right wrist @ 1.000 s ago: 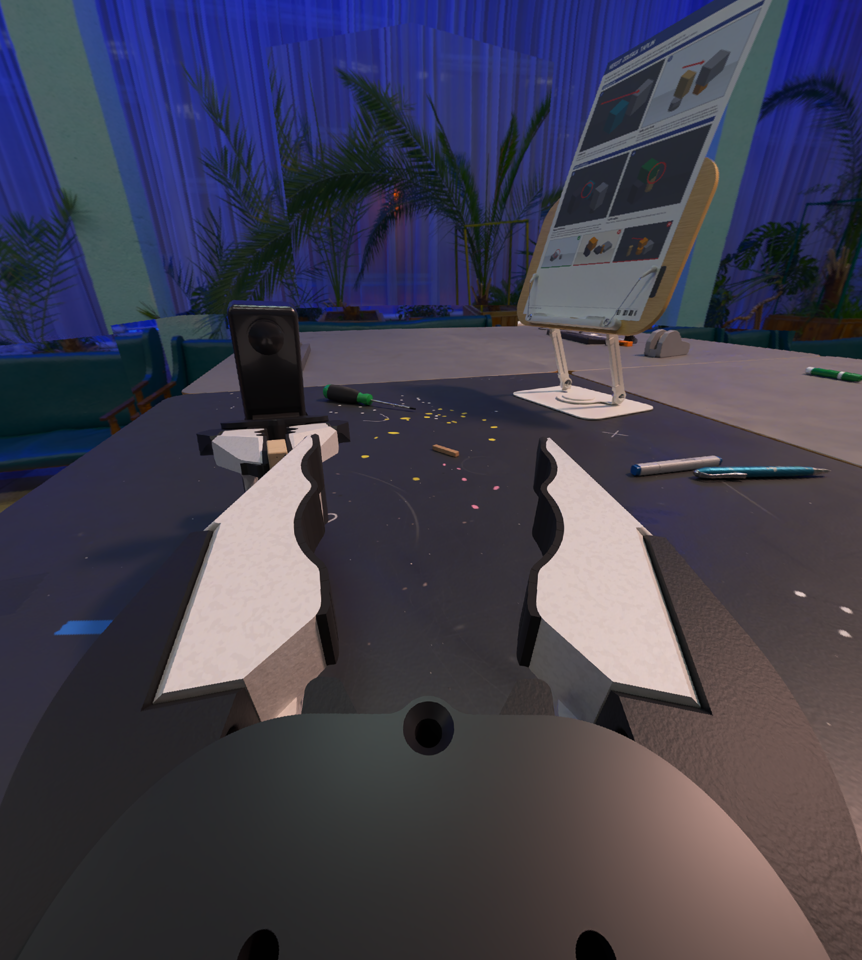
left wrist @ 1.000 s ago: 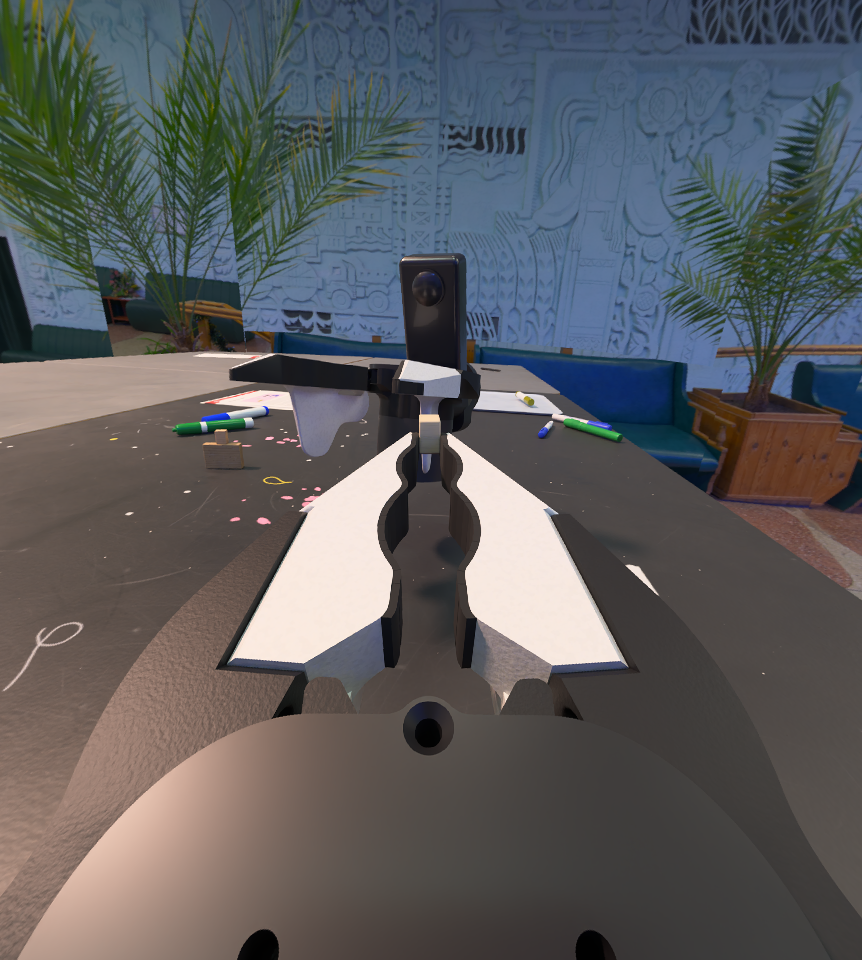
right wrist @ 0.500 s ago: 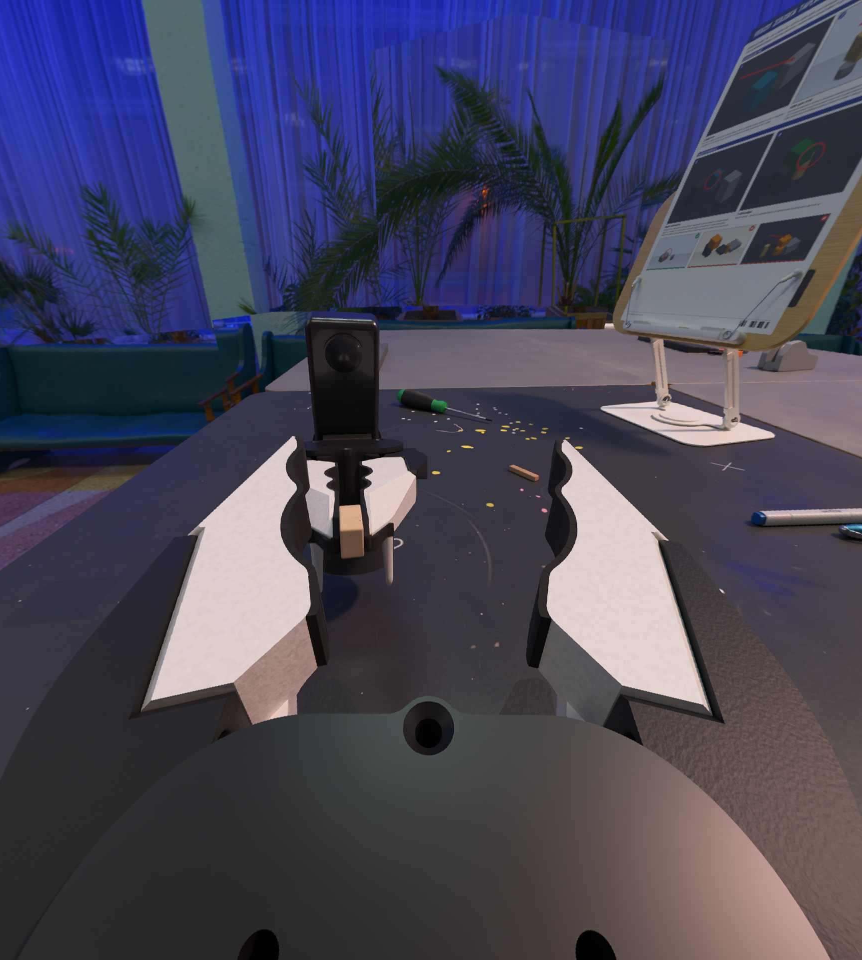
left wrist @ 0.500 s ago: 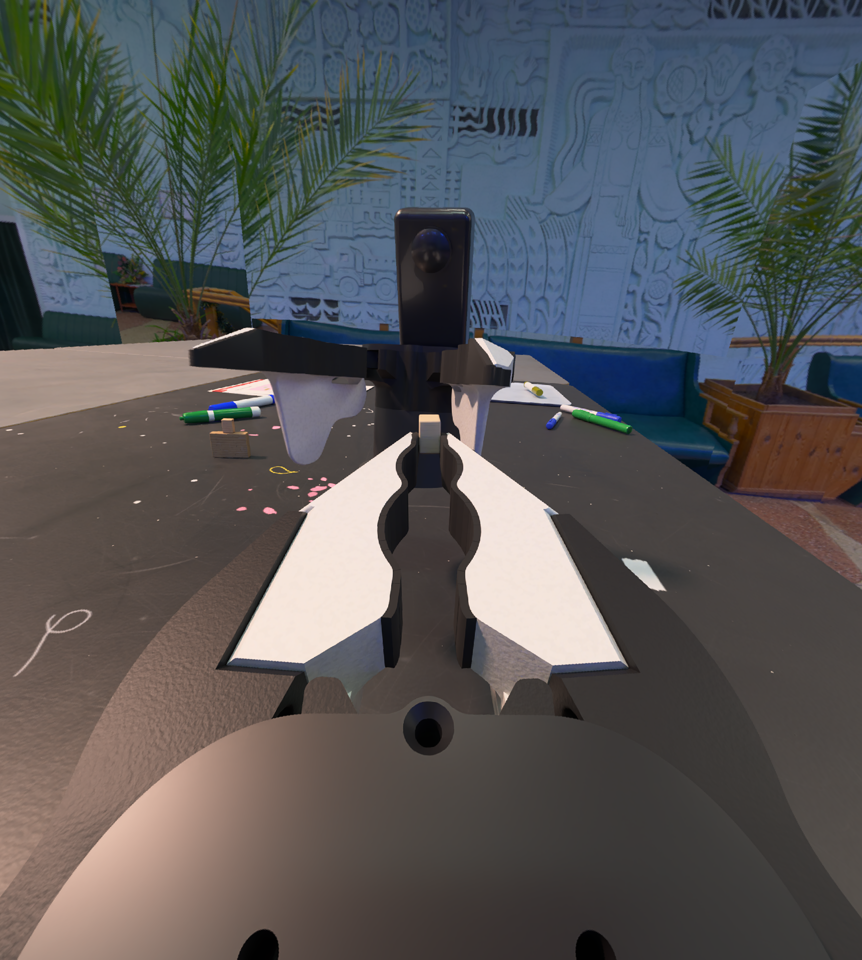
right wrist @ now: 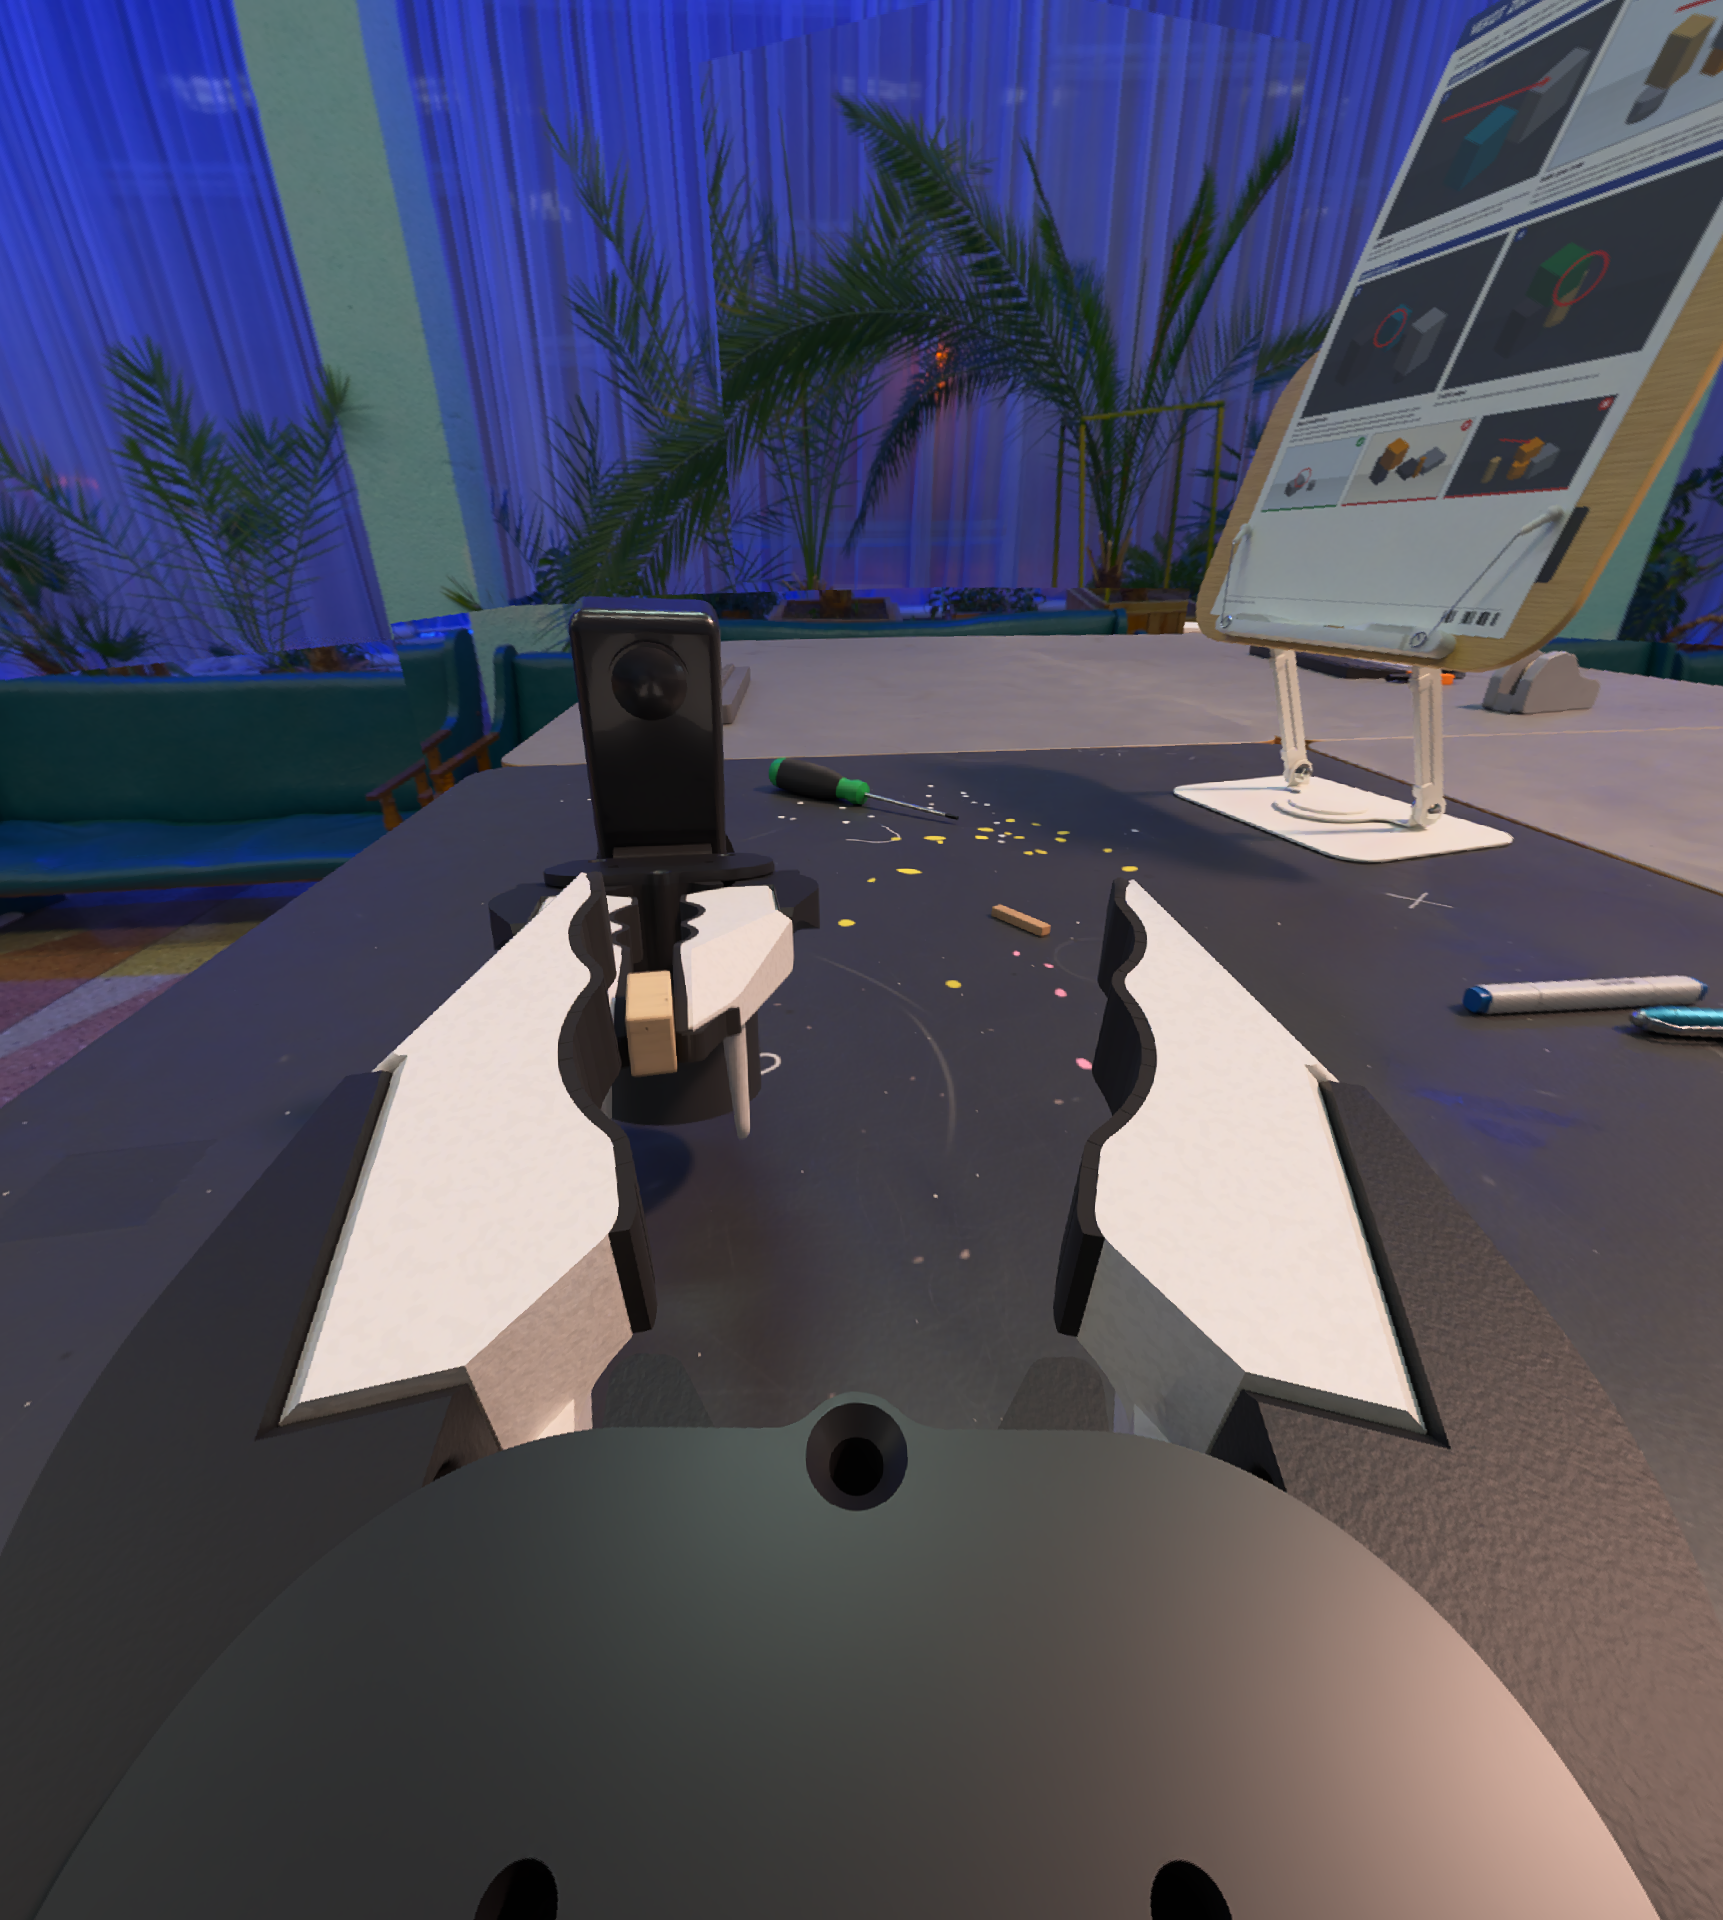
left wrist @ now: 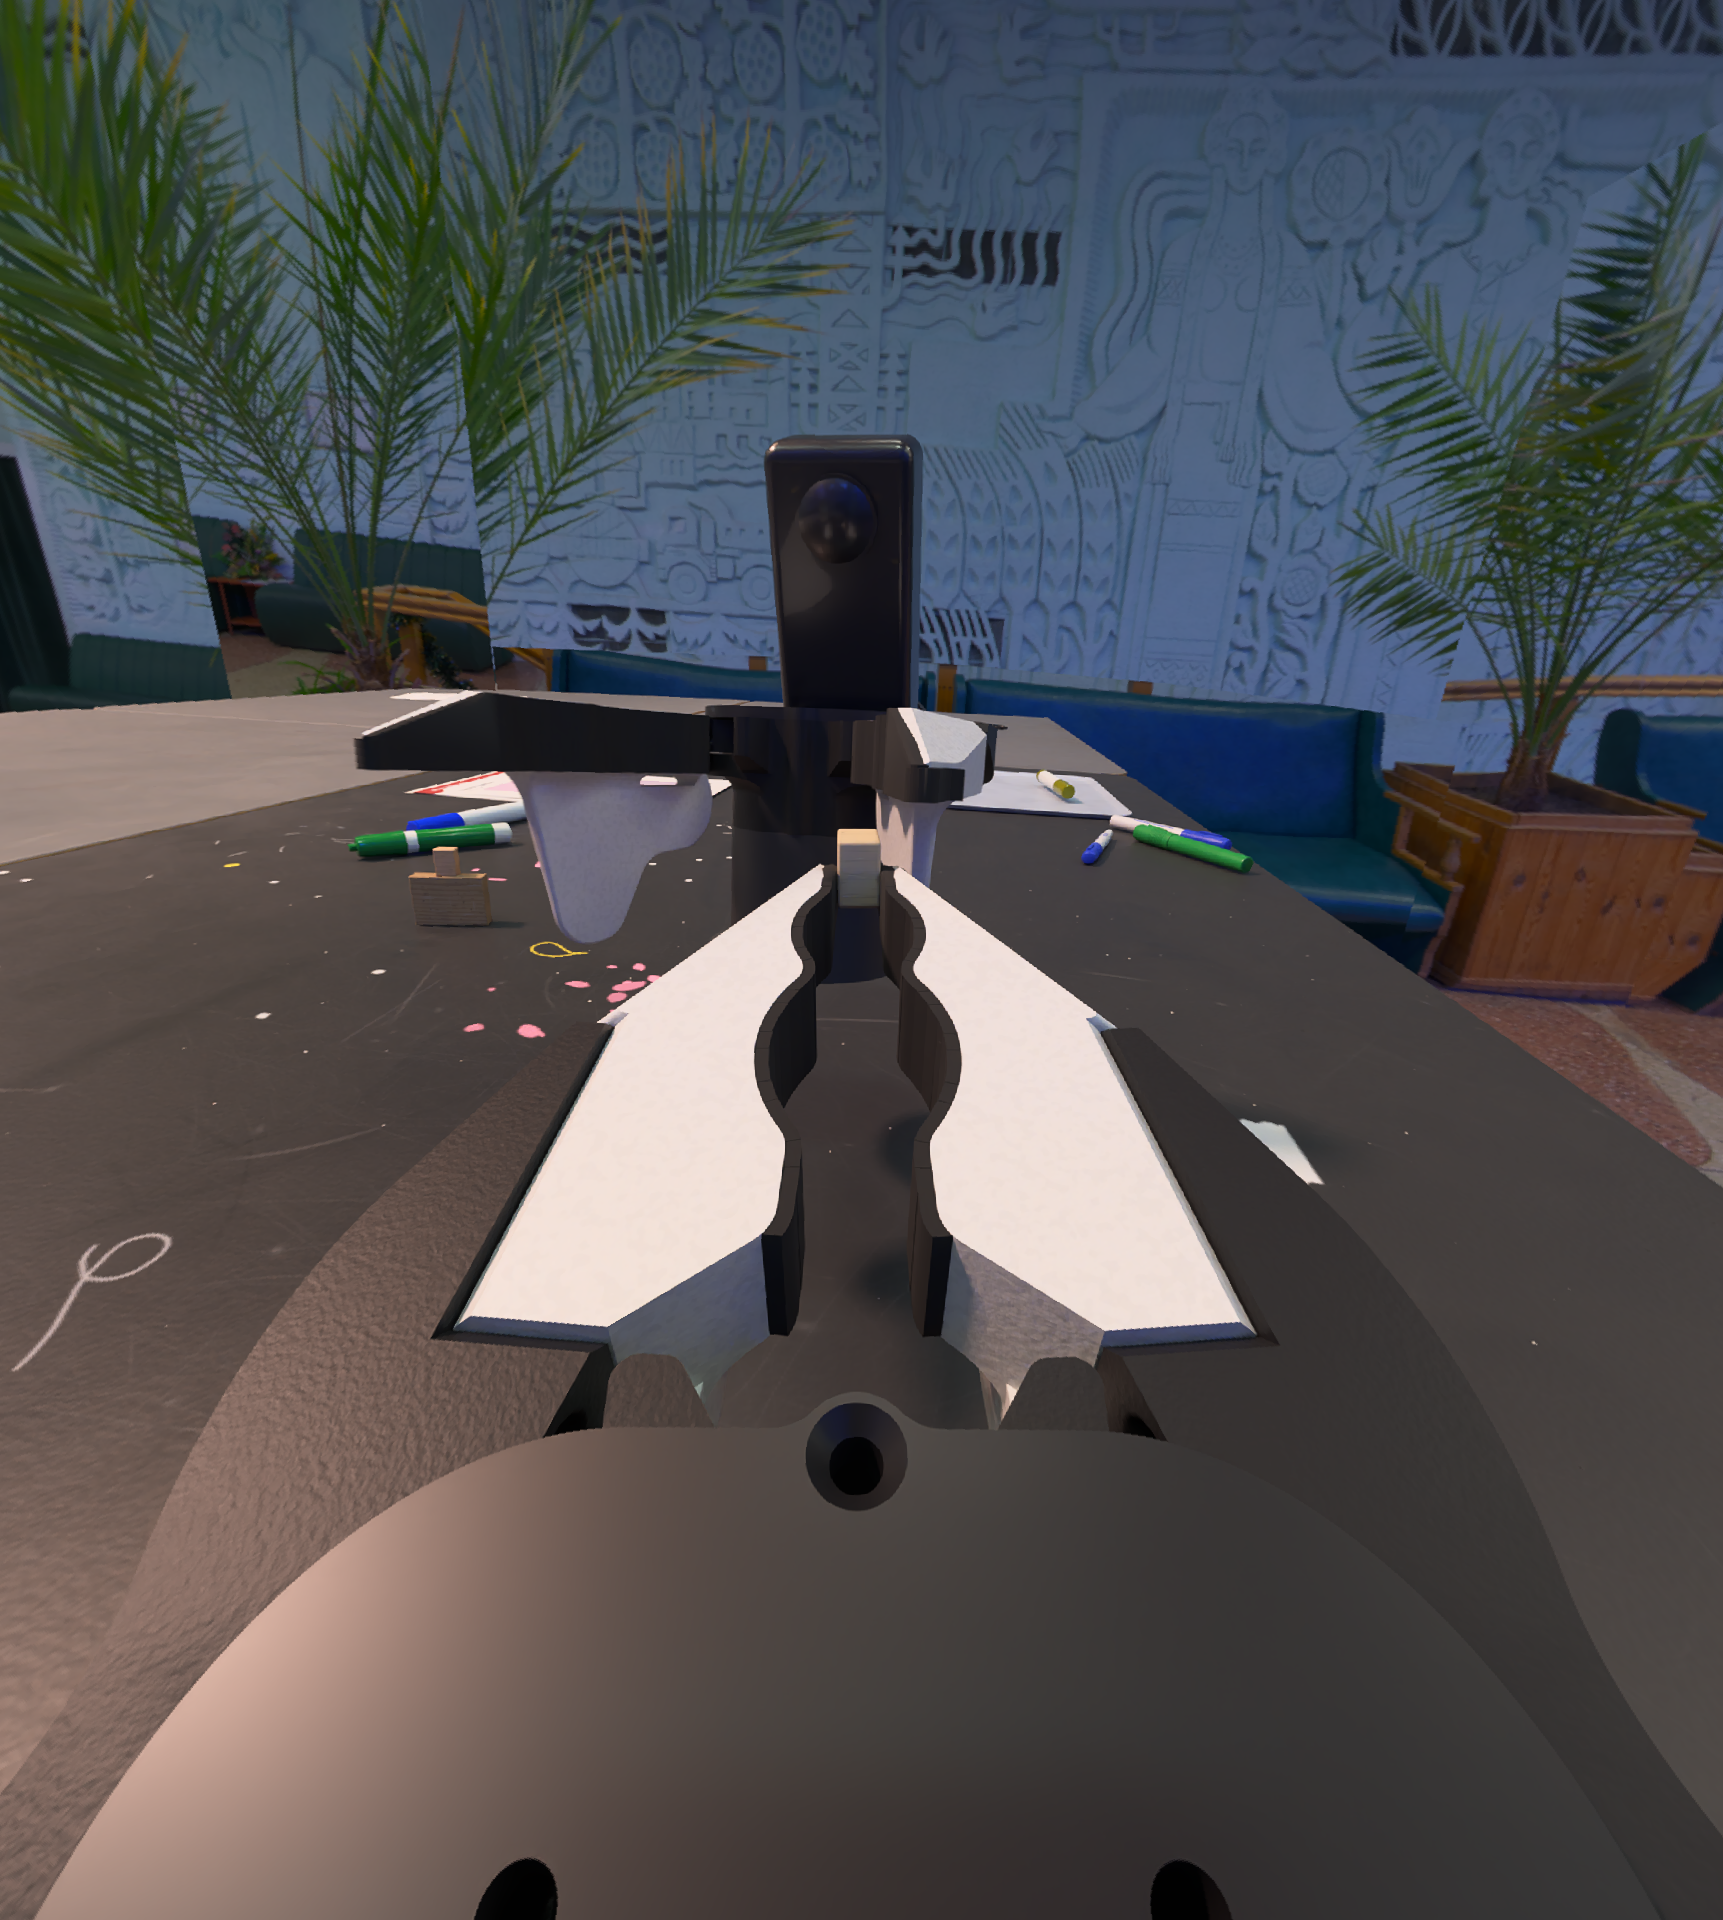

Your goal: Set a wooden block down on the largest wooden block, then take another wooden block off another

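Left wrist view: tool (left wrist: 857, 883) level, clamping block (left wrist: 858, 865).

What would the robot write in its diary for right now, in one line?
left gripper: shut on small wooden block, held off table | right gripper: open, holding nothing | big wooden block: tiny block on top

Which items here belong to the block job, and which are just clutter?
Job:
- pale block, held in the left hand-held gripper
- big block with a small block on top
- right hand-held gripper, open

Clutter:
- markers
- screwdriver
- wood sliver
- board on stand
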Controlling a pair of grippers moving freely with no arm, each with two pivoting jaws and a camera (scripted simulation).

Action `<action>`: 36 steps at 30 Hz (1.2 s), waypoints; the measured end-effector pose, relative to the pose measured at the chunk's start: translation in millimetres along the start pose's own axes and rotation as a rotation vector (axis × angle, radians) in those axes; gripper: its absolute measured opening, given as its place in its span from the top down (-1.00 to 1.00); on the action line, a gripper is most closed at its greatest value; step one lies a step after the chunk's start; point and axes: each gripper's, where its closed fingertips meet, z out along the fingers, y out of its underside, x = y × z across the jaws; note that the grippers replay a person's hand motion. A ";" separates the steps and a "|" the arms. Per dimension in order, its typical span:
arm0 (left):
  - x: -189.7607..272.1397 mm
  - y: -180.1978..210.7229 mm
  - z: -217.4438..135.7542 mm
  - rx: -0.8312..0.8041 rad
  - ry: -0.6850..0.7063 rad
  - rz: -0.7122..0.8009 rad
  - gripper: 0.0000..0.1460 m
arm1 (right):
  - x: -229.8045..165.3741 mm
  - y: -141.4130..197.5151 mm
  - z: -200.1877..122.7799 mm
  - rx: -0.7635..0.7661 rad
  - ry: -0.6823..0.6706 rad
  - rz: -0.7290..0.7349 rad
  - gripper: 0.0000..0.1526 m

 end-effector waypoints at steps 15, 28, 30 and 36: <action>-0.2 0.8 0.6 -0.009 -0.001 0.005 0.90 | 26.6 0.0 -52.9 0.018 0.139 0.001 -0.14; -0.7 1.2 0.5 -0.012 -0.009 0.007 0.90 | -13.1 -6.8 5.1 0.033 -0.042 -0.004 -0.23; -0.4 1.6 0.7 -0.014 -0.010 0.010 0.90 | -14.5 -3.9 12.5 0.018 -0.050 -0.005 -0.24; 1.9 3.7 1.7 -0.029 0.001 0.020 0.90 | -10.1 -1.2 17.3 0.011 -0.034 -0.001 -0.22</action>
